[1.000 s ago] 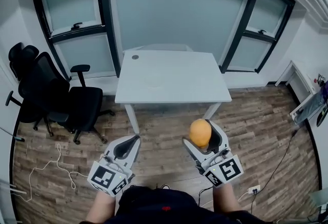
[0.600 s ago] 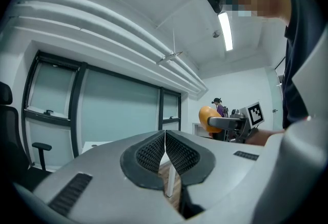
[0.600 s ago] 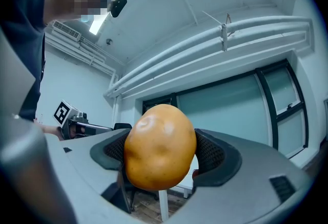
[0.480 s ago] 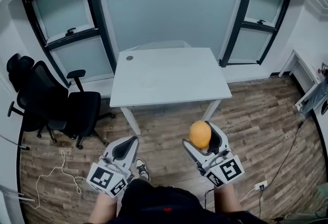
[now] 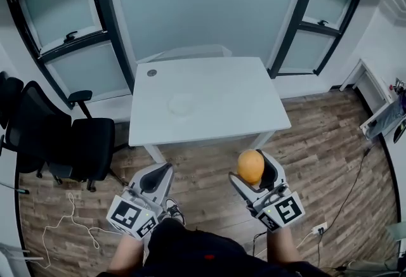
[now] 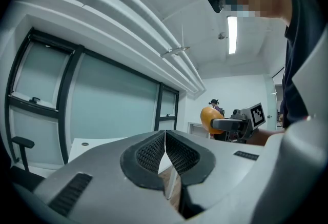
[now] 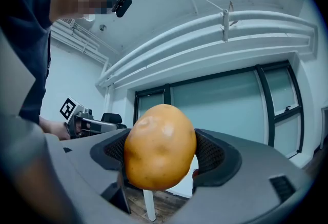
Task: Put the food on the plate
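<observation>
A yellow-orange potato-like food [image 5: 250, 166] [image 7: 160, 154] is pinched between the jaws of my right gripper [image 5: 254, 163] [image 7: 161, 162], held over the wooden floor short of the table. My left gripper [image 5: 159, 172] [image 6: 165, 154] is level with it on the left, jaws pressed together with nothing in them. On the white table [image 5: 235, 95] ahead lies a faint pale round plate [image 5: 182, 103], left of centre. From the left gripper view, the food [image 6: 208, 118] shows off to the right, still in the right gripper [image 6: 230, 124].
A black office chair [image 5: 70, 142] stands left of the table. A white cable [image 5: 60, 231] trails on the wood floor at lower left. Dark-framed windows line the far wall. A small round grommet [image 5: 151, 73] sits in the table's far left corner.
The table has come nearer and larger in the head view. Both grippers keep their pose, the right one still holding the food.
</observation>
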Demonstrator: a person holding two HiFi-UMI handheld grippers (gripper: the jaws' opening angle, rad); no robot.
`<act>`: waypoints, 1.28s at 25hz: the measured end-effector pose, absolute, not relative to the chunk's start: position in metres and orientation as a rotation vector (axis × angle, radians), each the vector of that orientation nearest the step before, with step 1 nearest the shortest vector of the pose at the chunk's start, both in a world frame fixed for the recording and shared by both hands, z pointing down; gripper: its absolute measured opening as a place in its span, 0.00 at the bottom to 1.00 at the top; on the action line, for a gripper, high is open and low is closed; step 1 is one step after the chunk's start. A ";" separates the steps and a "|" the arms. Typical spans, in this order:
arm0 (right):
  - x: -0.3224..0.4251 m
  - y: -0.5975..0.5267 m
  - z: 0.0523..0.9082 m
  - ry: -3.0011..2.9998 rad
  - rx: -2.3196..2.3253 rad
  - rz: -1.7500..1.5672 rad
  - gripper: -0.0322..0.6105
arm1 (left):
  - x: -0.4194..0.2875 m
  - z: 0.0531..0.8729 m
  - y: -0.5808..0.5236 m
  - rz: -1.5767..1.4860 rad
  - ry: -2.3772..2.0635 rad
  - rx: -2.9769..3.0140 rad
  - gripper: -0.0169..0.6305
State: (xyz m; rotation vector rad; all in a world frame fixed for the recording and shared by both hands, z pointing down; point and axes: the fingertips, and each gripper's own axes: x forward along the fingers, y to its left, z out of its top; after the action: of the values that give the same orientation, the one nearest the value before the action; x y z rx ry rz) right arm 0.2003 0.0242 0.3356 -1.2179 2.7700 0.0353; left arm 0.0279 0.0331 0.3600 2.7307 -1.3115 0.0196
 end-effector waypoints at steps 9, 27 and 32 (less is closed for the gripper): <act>0.101 -0.119 0.349 2.820 -1.277 -0.012 0.66 | -0.067 0.369 -0.114 0.060 -1.293 2.732 0.06; 0.020 -0.283 0.399 2.901 -1.390 -0.131 0.66 | -0.161 0.413 -0.242 0.063 -1.258 2.626 0.06; 0.027 -0.333 0.432 2.982 -1.343 -0.178 0.66 | -0.154 0.418 -0.255 0.053 -1.377 2.542 0.06</act>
State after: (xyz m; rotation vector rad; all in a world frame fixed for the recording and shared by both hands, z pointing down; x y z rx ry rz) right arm 0.0265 -0.3326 0.4318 -1.3431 2.9820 -0.1778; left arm -0.1539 -0.2554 0.4177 2.5418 -1.3766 0.0535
